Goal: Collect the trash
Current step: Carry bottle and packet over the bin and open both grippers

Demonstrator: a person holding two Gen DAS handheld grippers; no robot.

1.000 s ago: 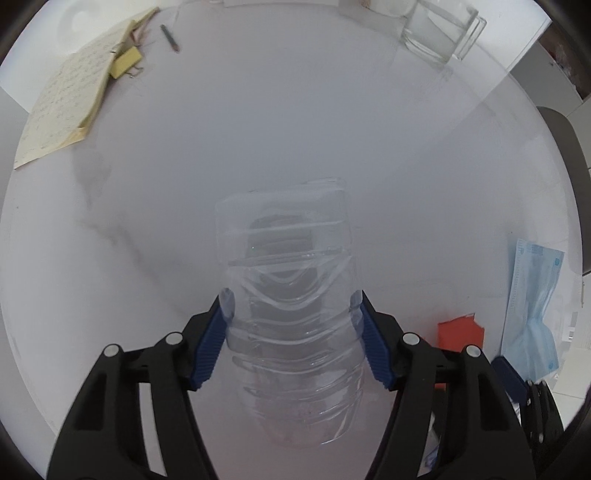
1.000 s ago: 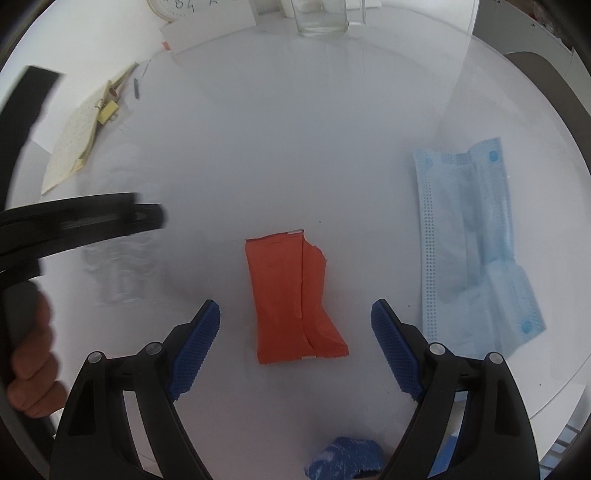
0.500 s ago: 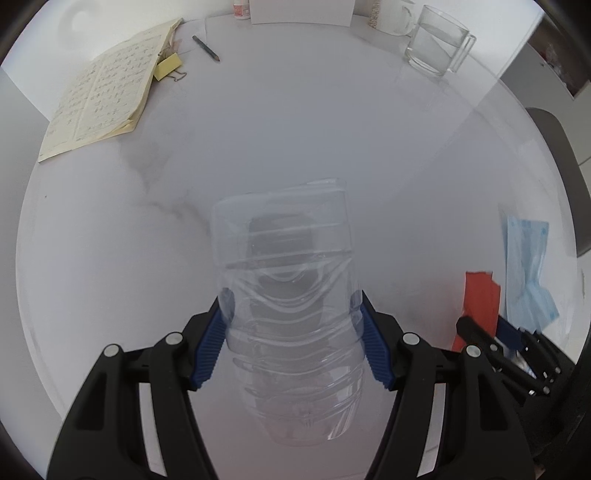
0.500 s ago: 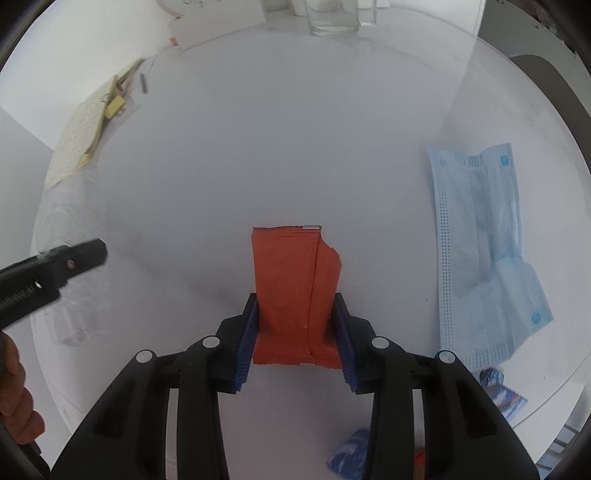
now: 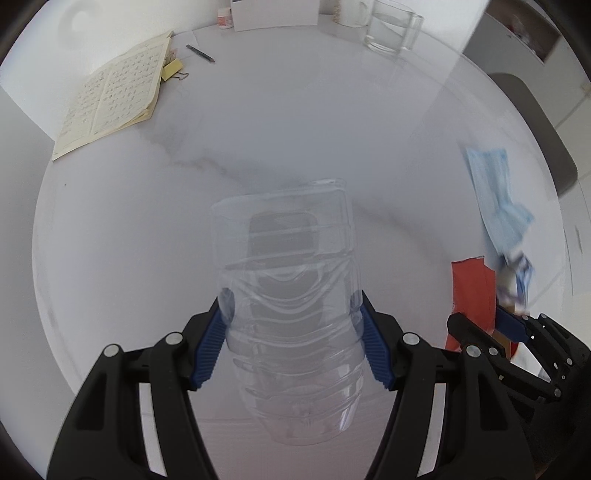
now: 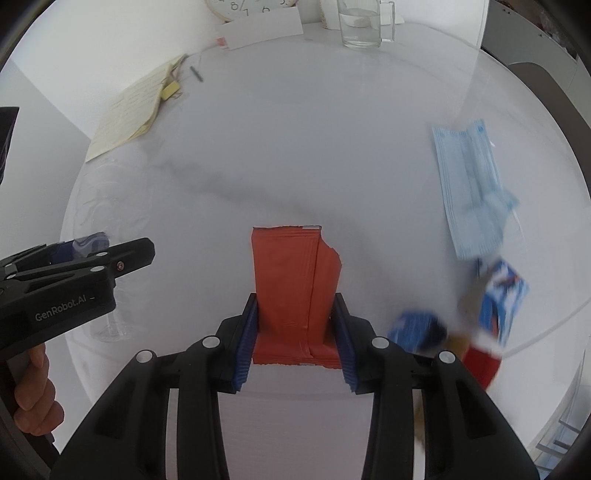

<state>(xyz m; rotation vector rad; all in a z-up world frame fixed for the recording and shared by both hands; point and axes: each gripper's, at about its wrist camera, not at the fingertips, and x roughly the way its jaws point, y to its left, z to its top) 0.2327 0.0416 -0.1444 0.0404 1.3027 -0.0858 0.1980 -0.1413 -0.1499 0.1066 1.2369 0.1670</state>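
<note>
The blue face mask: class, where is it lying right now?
In the right wrist view, the face mask lies flat at the round table's right edge, right of the held red wrapper.

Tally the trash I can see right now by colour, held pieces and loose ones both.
Clear: 1, the plastic bottle in the left hand-held gripper
Orange-red: 1, the wrapper in the right hand-held gripper
Light blue: 1, the face mask on the table
Blue and white: 2, the blurred packets near the table edge
Total: 5

Table (image 6: 295, 129) centre bare; notebook (image 6: 129, 110) far left, glass (image 6: 360, 29) far edge, mask (image 6: 469, 184) right.
</note>
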